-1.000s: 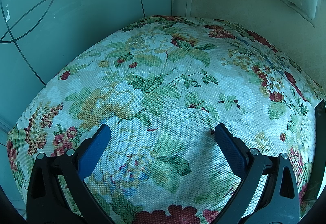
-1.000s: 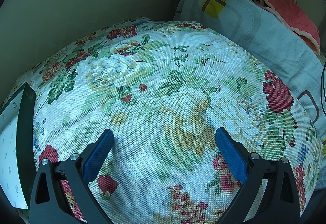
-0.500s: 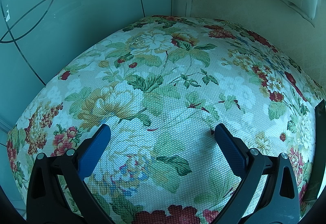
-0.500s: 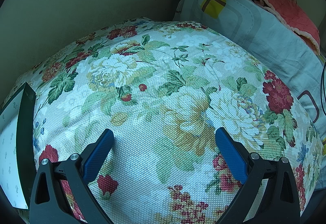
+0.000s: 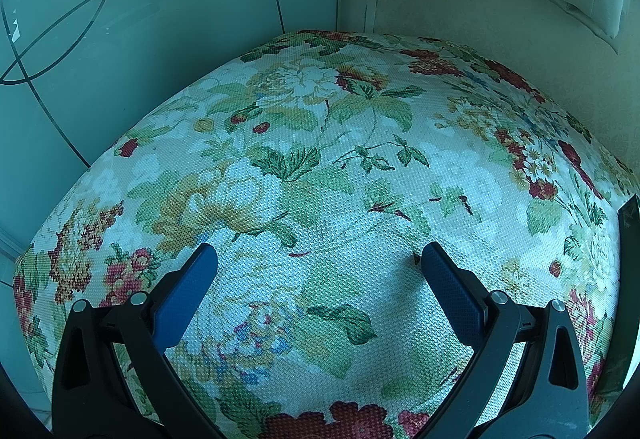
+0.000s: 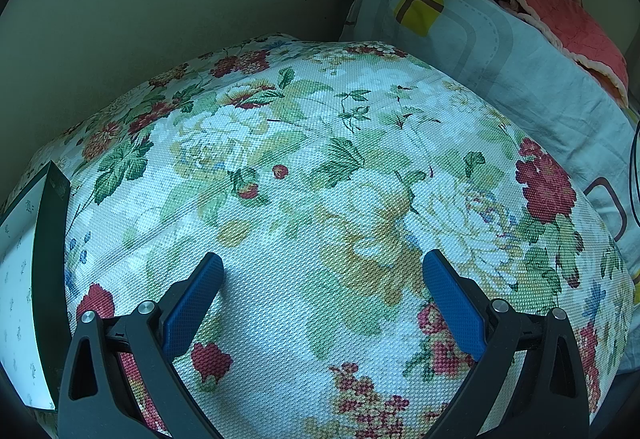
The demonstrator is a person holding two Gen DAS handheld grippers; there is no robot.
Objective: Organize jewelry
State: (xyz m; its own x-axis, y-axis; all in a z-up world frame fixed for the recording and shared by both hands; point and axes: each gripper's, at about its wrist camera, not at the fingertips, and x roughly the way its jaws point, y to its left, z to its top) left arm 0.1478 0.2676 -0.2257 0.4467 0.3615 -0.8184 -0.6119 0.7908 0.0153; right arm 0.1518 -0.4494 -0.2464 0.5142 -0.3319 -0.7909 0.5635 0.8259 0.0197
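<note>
Nothing has moved — both left tongs (image 5: 316, 259) and right tongs (image 6: 322, 267) gape wide, empty, over the floral woven cloth (image 5: 320, 167); only the right view shows a grey patterned pillow (image 6: 500, 51).

Floral cloth (image 5: 320, 175) coarse woven, matt; glass panel (image 5: 120, 19) glossy; pillow (image 6: 500, 51) smooth cotton

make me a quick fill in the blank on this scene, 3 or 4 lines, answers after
1. Both the left gripper and the right gripper have their jaws ____.
2. The cloth under both grippers is printed with a ____ pattern.
3. In the right wrist view, the pillow lies at the ____ side of the cloth.
4. The pads on the gripper fingers are ____ in colour.

Missing words: open; floral; right; blue
</note>
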